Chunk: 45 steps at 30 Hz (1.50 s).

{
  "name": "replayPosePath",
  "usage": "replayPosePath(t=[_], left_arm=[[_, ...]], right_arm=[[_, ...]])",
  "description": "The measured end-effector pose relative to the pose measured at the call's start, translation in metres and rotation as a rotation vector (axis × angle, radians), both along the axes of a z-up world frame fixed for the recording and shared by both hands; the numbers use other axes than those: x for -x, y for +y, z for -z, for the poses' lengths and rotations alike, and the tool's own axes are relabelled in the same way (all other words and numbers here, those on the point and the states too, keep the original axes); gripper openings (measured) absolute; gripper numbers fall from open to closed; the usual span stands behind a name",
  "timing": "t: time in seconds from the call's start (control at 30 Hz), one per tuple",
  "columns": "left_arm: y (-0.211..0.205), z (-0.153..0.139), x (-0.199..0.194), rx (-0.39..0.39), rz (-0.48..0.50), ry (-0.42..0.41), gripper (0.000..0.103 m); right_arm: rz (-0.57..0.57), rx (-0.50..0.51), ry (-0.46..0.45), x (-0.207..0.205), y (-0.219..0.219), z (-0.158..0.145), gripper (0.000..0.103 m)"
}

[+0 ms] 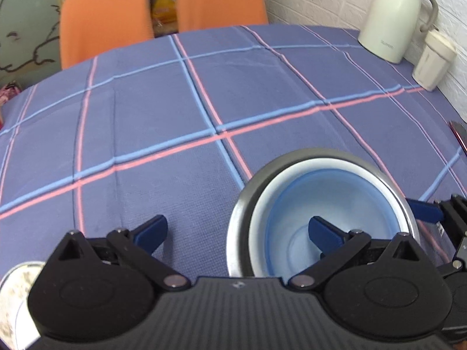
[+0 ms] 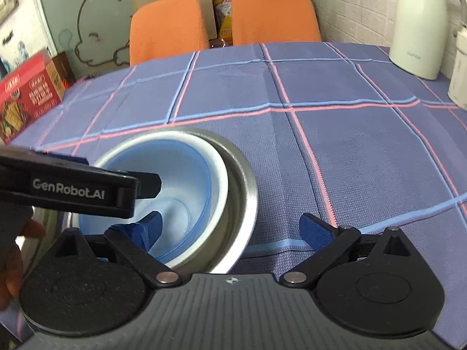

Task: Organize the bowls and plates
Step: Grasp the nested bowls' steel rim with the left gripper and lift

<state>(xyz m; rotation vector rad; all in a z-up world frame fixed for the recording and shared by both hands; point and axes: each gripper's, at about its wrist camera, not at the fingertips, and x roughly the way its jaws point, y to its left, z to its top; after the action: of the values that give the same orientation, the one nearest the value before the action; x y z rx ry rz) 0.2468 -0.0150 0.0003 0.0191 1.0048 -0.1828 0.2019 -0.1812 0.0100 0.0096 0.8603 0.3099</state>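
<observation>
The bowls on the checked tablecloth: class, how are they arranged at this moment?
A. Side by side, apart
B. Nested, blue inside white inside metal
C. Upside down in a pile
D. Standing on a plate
B: the blue bowl sits inside the white bowl, which sits inside the metal bowl, all open side up on the tablecloth.

Readable text: "GenRobot.AI", white lettering on the black side of the left claw (image 2: 146, 186). Faint grey brand word on the white jug (image 2: 420, 26), illegible. Red box (image 2: 26, 96) print, unreadable.
</observation>
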Motion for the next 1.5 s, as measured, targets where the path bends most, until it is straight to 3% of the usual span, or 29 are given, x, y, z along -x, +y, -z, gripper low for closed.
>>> replayPosePath(t=[0.23, 0.4, 0.6, 0.73, 0.87, 0.93, 1.1, 1.3, 1.5], left_arm=[[0.003, 0.007, -0.004, 0.009, 0.045, 0.025, 0.102], [0.0, 0.008, 0.004, 0.003, 0.072, -0.007, 0.102], [-0.001, 0.006, 0.007, 0.014, 0.067, -0.024, 0.096], [-0.014, -0.001, 0.014, 0.075, 0.134, -0.015, 0.063], [-0.018, -0.003, 0.013, 0.088, 0.124, 0.024, 0.049], [-0.019, -0.006, 0.013, 0.097, 0.141, 0.033, 0.046], [-0.022, -0.028, 0.019, 0.106, 0.167, -0.008, 0.046], [0.018, -0.059, 0.043, 0.105, 0.1, -0.06, 0.047], [0.094, -0.067, 0.083, 0.037, -0.06, -0.075, 0.047]], right_arm=[[-0.015, 0.009, -0.032, 0.003, -0.001, 0.004, 0.091], [0.008, 0.001, -0.019, 0.007, 0.006, 0.001, 0.091], [0.023, -0.027, -0.057, 0.018, 0.005, 0.002, 0.087], [0.027, -0.026, -0.071, 0.017, 0.012, 0.003, 0.087], [-0.008, -0.085, -0.045, 0.013, 0.024, 0.0, 0.086], [0.02, -0.058, -0.022, 0.012, 0.029, -0.003, 0.086], [0.04, -0.101, 0.011, 0.017, 0.022, -0.011, 0.087], [0.039, -0.088, -0.052, 0.026, 0.026, -0.039, 0.087], [-0.086, -0.135, -0.101, 0.041, 0.073, -0.058, 0.088]])
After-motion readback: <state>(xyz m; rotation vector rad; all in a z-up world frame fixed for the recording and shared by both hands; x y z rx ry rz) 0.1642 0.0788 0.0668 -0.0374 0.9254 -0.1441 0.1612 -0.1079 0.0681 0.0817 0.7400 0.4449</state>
